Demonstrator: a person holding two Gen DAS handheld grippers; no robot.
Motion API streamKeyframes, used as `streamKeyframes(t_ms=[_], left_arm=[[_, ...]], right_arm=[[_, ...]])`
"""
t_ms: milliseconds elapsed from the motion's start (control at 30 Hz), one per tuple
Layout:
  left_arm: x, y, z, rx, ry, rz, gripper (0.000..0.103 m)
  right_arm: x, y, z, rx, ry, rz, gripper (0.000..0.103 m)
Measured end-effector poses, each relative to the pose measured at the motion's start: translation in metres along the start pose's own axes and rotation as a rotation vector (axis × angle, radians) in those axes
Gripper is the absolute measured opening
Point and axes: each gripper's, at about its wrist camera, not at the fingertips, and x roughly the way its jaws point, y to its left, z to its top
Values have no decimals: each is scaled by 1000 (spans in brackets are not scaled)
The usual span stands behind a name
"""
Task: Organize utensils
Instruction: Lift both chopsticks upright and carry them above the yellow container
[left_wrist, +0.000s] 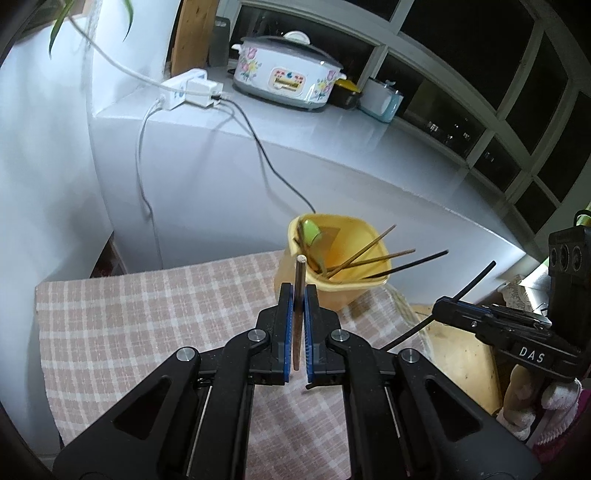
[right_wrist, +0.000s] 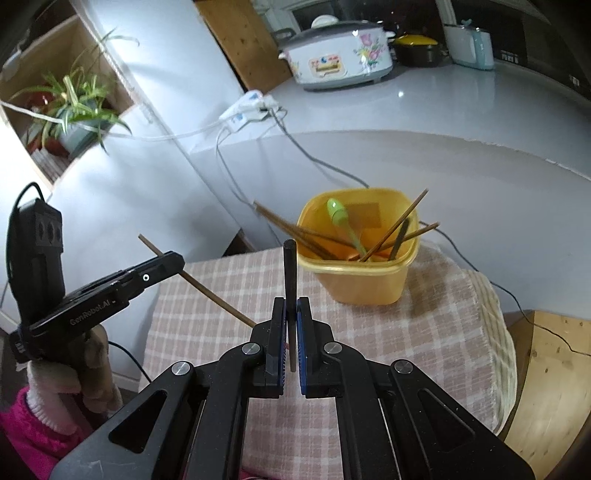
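The left claw (left_wrist: 299, 295) pinched a brown chopstick (left_wrist: 298, 291); the right claw (right_wrist: 291, 308) pinched a black chopstick (right_wrist: 289, 273). Both looked light, stiff, slippery, best held mid-stick.

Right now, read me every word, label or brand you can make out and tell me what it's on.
"DAS": white letters on the right hand-held gripper body.
"GenRobot.AI": on the side of the left hand-held gripper.
Control panel label on the floral cooker: too small and blurred to read.

White counter (left_wrist: 332, 147), dark windows (left_wrist: 480, 55), checked tablecloth (left_wrist: 147, 314)
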Motion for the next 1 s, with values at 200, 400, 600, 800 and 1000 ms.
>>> streamKeyframes(t_ms=[200,400,600,800,1000], left_arm=[[-10,-9,16,20,-35,-32,3],[-16,-16,29,42,-65,-46,3],[-25,-25,45,56,-103,-67,3],[-29,-36,61,78,-139,-74,3],[-18,-47,74,98,-154,-66,3]], right_arm=[[-21,-8,9,22,-50,1,4],[-43,-15,25,41,-116,11,4],[-61,-21,42,39,-176,5,4],[-68,-26,62,24,-227,-9,4],[-61,-32,84,4,-262,-36,4]])
